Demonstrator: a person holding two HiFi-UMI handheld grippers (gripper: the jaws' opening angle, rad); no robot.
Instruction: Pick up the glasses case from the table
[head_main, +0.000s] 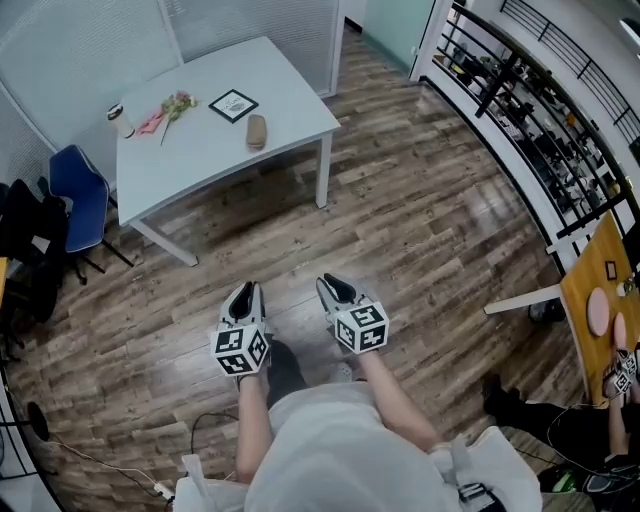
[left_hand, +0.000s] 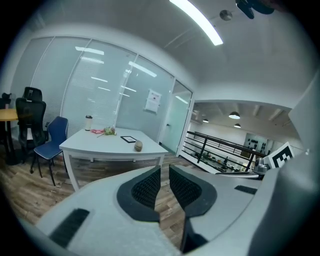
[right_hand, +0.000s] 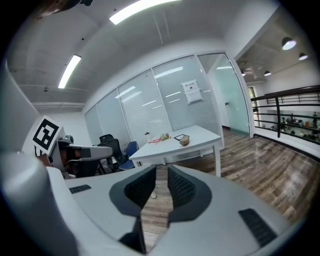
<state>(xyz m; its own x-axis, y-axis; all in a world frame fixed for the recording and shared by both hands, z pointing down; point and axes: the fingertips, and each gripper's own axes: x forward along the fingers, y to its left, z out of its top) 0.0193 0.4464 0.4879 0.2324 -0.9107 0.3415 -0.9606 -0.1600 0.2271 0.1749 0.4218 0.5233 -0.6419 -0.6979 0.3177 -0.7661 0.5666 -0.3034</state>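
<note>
The glasses case (head_main: 257, 131), a brown oval pouch, lies near the front edge of the white table (head_main: 210, 160), far ahead of me. It also shows small in the left gripper view (left_hand: 138, 145) and in the right gripper view (right_hand: 184, 140). My left gripper (head_main: 243, 290) and right gripper (head_main: 335, 285) hang side by side over the wooden floor, well short of the table. The left gripper's (left_hand: 164, 172) jaws are almost together and hold nothing. The right gripper's (right_hand: 161, 172) jaws stand a narrow slit apart, also with nothing between them.
The table also carries a cup (head_main: 120, 120), pink flowers (head_main: 170, 105) and a dark framed card (head_main: 233, 104). A blue chair (head_main: 80, 195) and a black chair (head_main: 25, 240) stand to its left. A black railing (head_main: 520, 110) runs along the right, with an orange table (head_main: 600, 290) beside it.
</note>
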